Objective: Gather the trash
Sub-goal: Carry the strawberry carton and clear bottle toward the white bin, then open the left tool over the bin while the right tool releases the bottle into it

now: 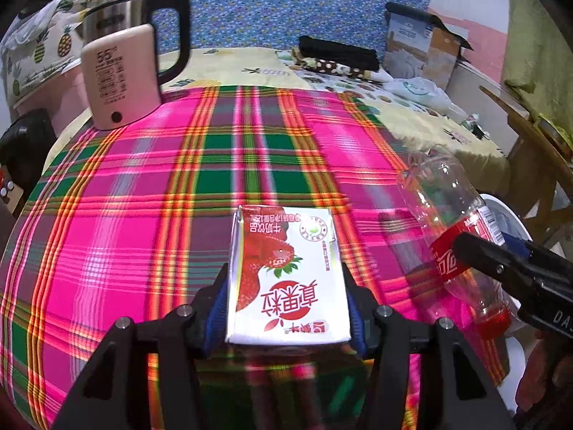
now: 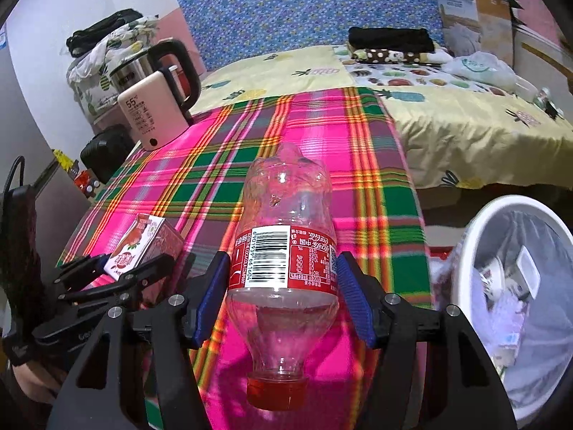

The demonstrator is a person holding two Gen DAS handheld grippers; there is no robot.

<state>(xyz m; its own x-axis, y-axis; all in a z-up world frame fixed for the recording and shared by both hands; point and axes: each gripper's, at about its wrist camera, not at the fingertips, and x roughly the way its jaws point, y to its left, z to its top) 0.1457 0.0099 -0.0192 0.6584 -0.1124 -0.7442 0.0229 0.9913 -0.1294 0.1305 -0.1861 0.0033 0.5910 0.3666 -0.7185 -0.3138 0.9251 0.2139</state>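
Left gripper [image 1: 286, 286]: jaws clamping the strawberry milk carton [image 1: 286, 272].
Right gripper [image 2: 283, 286]: jaws squeezing the empty Coca-Cola bottle [image 2: 283, 251], cap toward camera.
Trash bin [image 2: 462, 251]: sitting right of the plaid cloth [image 2: 322, 136].

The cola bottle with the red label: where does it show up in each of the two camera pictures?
Left wrist view: the cola bottle is at the right edge, above the plaid cloth, held by the right gripper.
Right wrist view: the bottle is in the centre, cap toward the camera, between the gripper's blue pads.
Shared landmark: the pink kettle, upper left in both.
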